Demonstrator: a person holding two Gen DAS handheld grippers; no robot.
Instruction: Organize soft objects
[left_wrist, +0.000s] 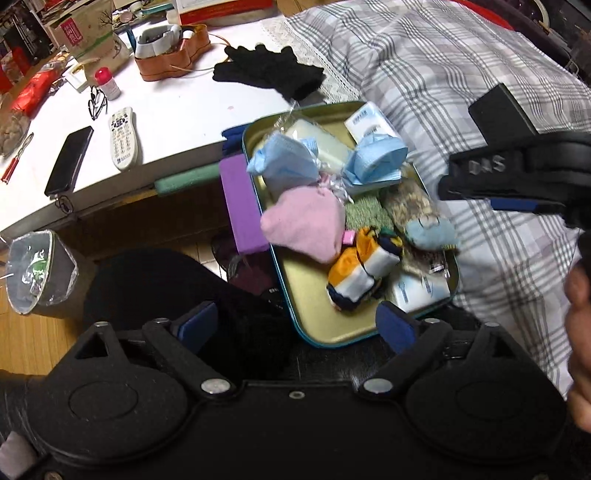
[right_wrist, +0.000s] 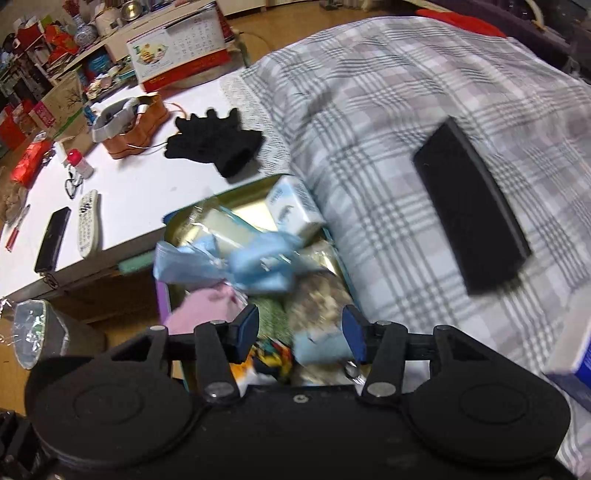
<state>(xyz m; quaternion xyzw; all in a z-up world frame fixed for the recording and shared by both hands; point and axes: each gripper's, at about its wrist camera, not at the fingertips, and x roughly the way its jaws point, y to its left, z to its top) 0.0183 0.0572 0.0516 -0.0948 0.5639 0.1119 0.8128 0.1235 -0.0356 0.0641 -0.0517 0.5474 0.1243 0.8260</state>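
Note:
A teal tin tray (left_wrist: 317, 328) with a gold inside lies on the plaid bed and holds soft items: a pink pouch (left_wrist: 303, 225), two light blue cloth bundles (left_wrist: 284, 162), an orange, white and navy sock roll (left_wrist: 362, 273), a small blue plush (left_wrist: 430, 230) and tissue packs (left_wrist: 369, 120). My left gripper (left_wrist: 295, 325) is open and empty at the tray's near edge. My right gripper (right_wrist: 301, 334) is open and empty just above the tray's contents (right_wrist: 258, 258); it shows from the side in the left wrist view (left_wrist: 491, 184). Black gloves (left_wrist: 269, 72) lie on the white table.
The white table (left_wrist: 177, 122) holds a remote (left_wrist: 123, 136), a phone (left_wrist: 70, 158), glasses, a red-capped bottle and an orange leather holder (left_wrist: 170, 51). A black flat case (right_wrist: 469, 214) lies on the plaid quilt (right_wrist: 369, 129). A lined bin (left_wrist: 37, 273) stands on the floor. A purple block (left_wrist: 240, 203) sits beside the tray.

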